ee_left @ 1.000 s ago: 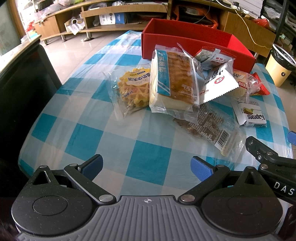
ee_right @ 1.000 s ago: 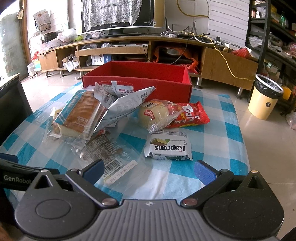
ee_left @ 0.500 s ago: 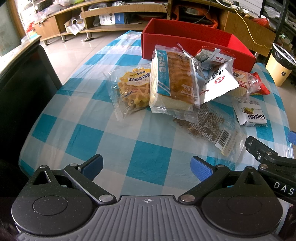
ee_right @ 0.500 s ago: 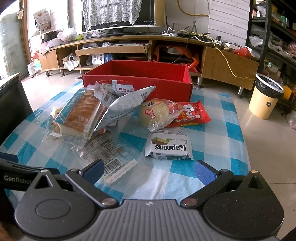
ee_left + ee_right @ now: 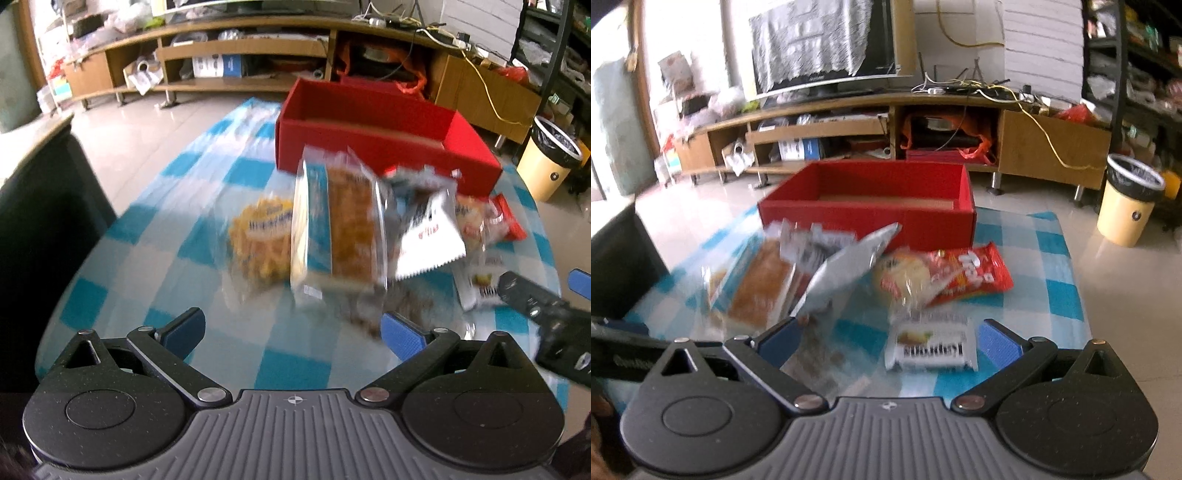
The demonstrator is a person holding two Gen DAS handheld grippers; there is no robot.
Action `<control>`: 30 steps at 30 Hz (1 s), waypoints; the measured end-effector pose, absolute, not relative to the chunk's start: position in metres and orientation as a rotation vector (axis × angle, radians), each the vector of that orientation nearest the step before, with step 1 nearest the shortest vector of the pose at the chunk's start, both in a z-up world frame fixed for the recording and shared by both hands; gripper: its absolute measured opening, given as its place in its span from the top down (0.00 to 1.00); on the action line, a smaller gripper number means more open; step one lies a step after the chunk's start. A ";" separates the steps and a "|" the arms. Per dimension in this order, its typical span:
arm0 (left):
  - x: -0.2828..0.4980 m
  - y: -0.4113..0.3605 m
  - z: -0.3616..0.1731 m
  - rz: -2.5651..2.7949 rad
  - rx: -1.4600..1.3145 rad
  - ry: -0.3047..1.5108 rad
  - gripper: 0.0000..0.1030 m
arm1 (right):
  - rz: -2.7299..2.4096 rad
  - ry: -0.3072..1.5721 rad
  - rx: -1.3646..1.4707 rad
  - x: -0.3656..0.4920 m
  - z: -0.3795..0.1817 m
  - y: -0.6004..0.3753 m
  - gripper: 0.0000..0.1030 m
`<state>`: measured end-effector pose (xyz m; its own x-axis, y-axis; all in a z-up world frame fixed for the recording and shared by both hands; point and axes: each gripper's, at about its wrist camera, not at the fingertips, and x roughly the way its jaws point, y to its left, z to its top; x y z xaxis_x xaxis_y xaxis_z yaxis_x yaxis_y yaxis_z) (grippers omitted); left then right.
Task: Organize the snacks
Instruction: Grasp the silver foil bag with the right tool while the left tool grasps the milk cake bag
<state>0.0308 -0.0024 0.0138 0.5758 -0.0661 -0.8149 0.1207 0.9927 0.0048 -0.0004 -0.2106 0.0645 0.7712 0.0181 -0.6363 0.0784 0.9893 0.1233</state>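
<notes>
I have lifted both views; snacks sit lower in frame. Left gripper (image 5: 291, 330) gapes, holding nothing; right gripper (image 5: 890, 341) jaws closing, nothing between. Red box (image 5: 866, 218) looks empty.

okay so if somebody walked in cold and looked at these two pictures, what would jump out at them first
The bright red box stands open at the far end of the blue-and-white checked tablecloth, and no snack shows inside it. In front of it sprawls a jumble of wrapped snacks, most strikingly the long cake pack and the red bag beside a wrapped bun. Low in each view, blue-padded tongs hang empty over the table.
</notes>
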 end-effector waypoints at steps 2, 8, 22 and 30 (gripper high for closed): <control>0.043 -0.003 0.017 -0.109 0.061 0.940 0.00 | -0.029 0.705 0.188 0.011 0.070 -0.218 0.08; 0.075 -0.005 0.021 -0.127 0.057 0.932 0.00 | -0.034 0.729 0.245 0.048 0.079 -0.237 0.20; 0.105 0.022 0.007 -0.130 -0.073 1.015 0.00 | 0.166 0.981 0.599 0.124 0.031 -0.225 0.55; 0.106 0.017 0.005 -0.135 -0.046 1.011 0.00 | 0.177 1.027 0.664 0.134 0.006 -0.238 0.80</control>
<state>0.1065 0.0166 0.0049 0.5235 -0.1342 -0.8414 0.0915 0.9907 -0.1011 0.1342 -0.2380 0.0062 0.5229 0.4349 -0.7331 0.1643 0.7925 0.5873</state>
